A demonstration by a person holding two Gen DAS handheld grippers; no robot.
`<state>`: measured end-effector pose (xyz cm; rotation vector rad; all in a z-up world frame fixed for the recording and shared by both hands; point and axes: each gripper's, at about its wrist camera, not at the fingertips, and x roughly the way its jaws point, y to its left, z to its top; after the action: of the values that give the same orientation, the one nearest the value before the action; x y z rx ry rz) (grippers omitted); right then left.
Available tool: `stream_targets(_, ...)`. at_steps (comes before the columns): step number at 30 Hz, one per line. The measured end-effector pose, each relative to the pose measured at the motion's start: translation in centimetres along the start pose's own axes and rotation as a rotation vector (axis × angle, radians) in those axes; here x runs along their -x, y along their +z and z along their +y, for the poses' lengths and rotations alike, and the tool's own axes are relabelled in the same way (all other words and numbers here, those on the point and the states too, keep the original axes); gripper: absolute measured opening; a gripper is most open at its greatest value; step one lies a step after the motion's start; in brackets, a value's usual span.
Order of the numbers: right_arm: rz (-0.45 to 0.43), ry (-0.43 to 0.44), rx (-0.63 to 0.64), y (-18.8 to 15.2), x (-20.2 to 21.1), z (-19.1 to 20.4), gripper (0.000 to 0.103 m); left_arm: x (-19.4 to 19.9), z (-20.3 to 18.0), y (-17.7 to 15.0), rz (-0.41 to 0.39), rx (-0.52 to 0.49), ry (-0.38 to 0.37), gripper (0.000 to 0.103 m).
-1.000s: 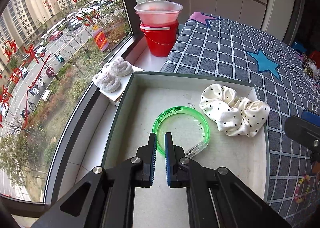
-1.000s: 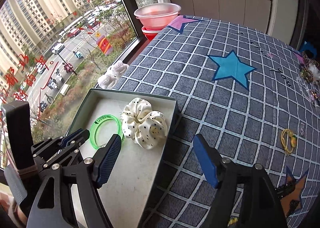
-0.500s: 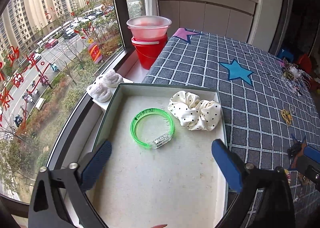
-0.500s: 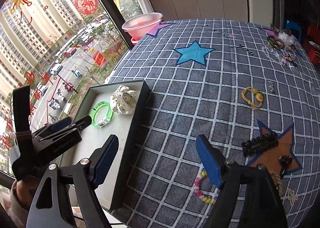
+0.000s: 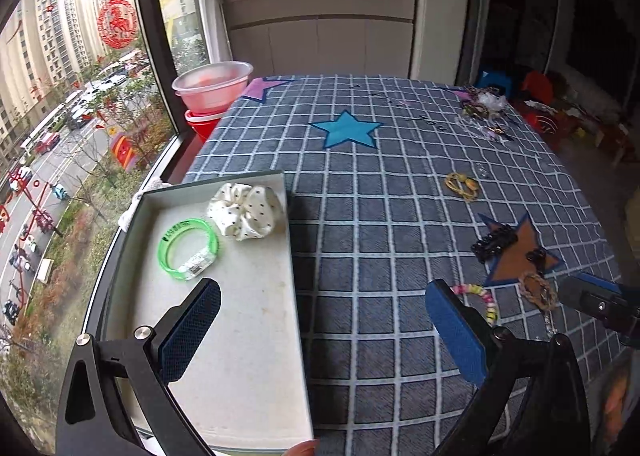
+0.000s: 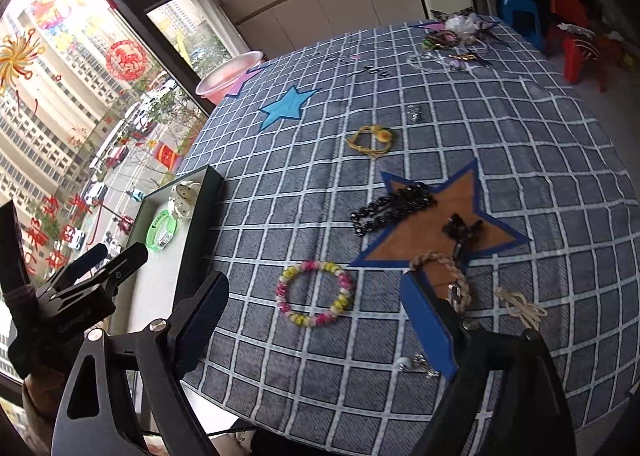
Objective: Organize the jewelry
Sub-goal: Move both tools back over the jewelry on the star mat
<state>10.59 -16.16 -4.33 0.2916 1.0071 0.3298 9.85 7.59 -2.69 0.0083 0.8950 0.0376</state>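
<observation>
Both grippers are held wide open and empty: the right gripper [image 6: 316, 320] is framed around the beaded bracelet [image 6: 315, 293], presumably for pickup; the left gripper [image 5: 320, 330] straddles the tray [image 5: 298, 320] edge, where the green bangle [image 5: 188, 249] and scrunchie [image 5: 247, 209] lie at 11 o'clock.

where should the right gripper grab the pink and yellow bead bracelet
Come straight down with the open right gripper and pinch the bead bracelet across its near rim. It lies flat on the tablecloth as an open ring, clear of other pieces.
</observation>
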Motion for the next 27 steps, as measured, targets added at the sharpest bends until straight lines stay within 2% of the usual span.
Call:
stream_targets(5, -0.028, -0.049, -0.036, -1.7, 1.7, -3.1, 0.09, 0.1, -3.9, -1.7, 0.042, -0.043, -0.061, 0.103)
stream_targets(12, 0.05, -0.151, -0.05, -3.8, 2.2, -7.3, 0.09, -1.2, -7.8, -3.8, 0.105, -0.104, -0.076, 0.103)
stream_targets(19, 0.067, -0.277, -0.054, -5.4, 2.4, -10.8, 0.09, -3.0, -9.4, -4.9, 0.159, -0.123, -0.064, 0.103)
stream_targets(27, 0.078, -0.323, -0.014, -5.2, 1.5, -12.4, 0.09, -4.8, -10.4, -4.9, 0.178, -0.146, -0.068, 0.103)
